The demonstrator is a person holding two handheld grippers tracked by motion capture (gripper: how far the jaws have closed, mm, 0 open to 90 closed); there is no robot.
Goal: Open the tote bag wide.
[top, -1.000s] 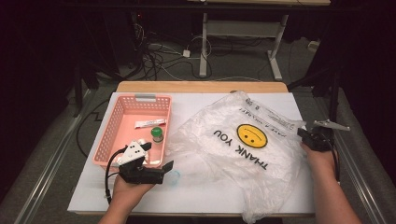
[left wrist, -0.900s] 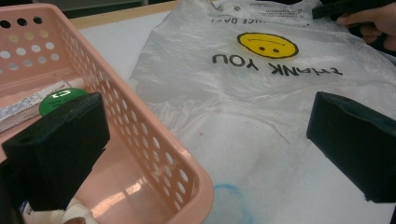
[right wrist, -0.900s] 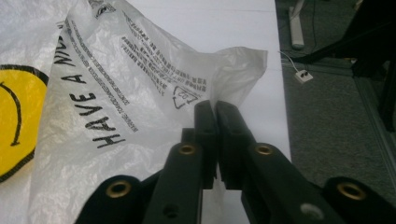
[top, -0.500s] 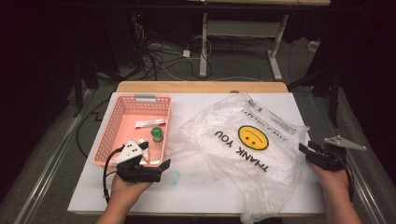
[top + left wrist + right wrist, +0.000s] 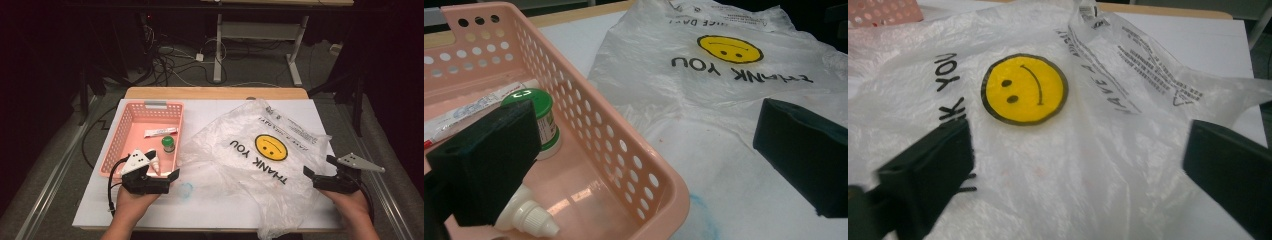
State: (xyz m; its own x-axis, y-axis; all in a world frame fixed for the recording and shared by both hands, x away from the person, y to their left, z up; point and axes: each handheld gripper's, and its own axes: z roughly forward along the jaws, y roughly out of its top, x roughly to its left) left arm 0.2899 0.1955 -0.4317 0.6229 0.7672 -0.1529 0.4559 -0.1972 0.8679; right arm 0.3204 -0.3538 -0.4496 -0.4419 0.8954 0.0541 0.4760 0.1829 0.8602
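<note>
Plastic bag (image 5: 260, 165) between both grippers, left gripper (image 5: 170, 181) fingers spread, right gripper (image 5: 320, 170) fingers spread over bag edge.

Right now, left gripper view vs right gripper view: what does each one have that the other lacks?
Left gripper view alone: the inside of the pink perforated plastic basket with a green-capped small jar, a white dropper bottle and a white flat tube.

Right gripper view alone: the fine printed lines along the bag's far edge.

Both: the clear plastic bag with its yellow smiley face and THANK YOU lettering, lying on the white table.
</note>
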